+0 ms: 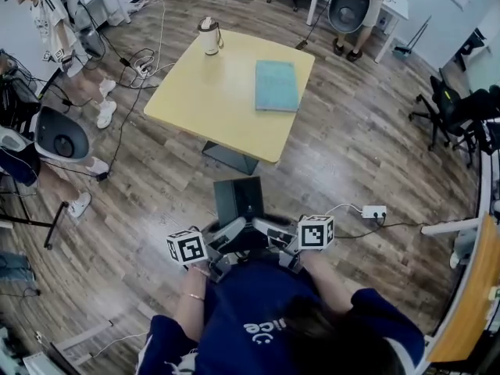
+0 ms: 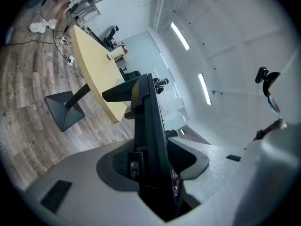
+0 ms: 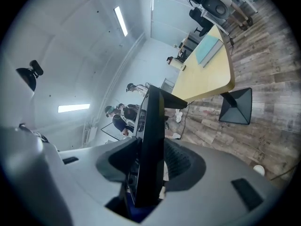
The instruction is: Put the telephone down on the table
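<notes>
The telephone (image 1: 238,199) is a dark flat slab held over the wood floor, short of the yellow table (image 1: 211,104). My left gripper (image 1: 231,233) is shut on its near left part and my right gripper (image 1: 270,230) is shut on its near right part. In the left gripper view the telephone (image 2: 149,121) stands edge-on between the pads of the left gripper (image 2: 153,168), with the table (image 2: 94,65) beyond. The right gripper view also shows the telephone (image 3: 151,126) edge-on, clamped in the right gripper (image 3: 148,171), and the table (image 3: 207,74) ahead.
On the table lie a teal folder (image 1: 276,85) and a white jug (image 1: 208,37). A white power strip (image 1: 373,211) and cables lie on the floor. People stand at the far left (image 1: 58,30) and the back (image 1: 355,14). Office chairs (image 1: 449,104) stand at the right.
</notes>
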